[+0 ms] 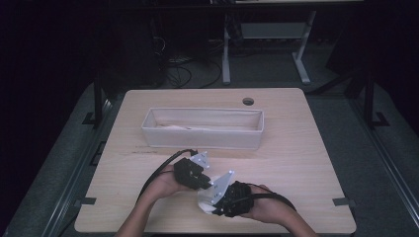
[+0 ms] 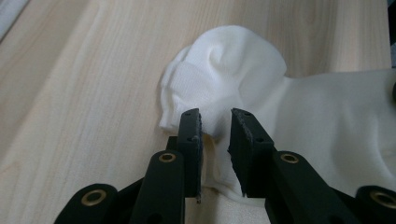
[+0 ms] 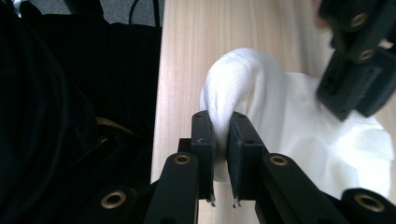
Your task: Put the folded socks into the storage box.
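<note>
While both hands sit close together at the near edge of the table [image 1: 306, 148], the right gripper [image 3: 221, 122] is pinched tight on a fold of the white sock [image 3: 289, 126], with a rounded hump of fabric bulging up just past its tips. Off to its upper right in that same view you can see the left gripper's black jaws pressing down on the sock too. From the left gripper [image 2: 216, 122] camera, its jaws are clamped on a bunched bit of cloth, fabric squeezed in the gap, and the puffy end of the sock sits just ahead of the tips. Rest of the sock spreads off to that gripper's right. Well beyond both grippers, further up the table, there's a long white fabric bin [image 1: 202, 129].
</note>
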Motion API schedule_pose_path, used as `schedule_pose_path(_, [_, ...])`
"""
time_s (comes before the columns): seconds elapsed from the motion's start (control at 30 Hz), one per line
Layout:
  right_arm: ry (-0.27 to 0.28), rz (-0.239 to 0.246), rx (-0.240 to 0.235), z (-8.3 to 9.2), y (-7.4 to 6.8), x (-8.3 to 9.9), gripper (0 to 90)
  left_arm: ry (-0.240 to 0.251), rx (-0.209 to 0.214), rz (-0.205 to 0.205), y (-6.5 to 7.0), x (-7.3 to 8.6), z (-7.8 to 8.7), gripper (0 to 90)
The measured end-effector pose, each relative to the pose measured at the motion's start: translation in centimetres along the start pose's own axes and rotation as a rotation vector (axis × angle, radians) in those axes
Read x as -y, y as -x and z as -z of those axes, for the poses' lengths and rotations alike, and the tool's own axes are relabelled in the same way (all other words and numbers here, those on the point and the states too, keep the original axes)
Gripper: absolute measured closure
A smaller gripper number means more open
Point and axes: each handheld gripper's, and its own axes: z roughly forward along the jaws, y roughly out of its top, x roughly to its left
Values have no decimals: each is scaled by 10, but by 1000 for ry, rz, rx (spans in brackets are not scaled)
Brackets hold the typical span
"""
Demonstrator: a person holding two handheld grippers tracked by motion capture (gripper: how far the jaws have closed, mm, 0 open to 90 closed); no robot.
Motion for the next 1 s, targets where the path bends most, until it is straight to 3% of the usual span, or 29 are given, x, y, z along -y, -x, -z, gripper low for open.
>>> schedule_pose_path(1.0, [1,-42,83,12,20,3,814,-30,16,-1,-1,1,-4,738])
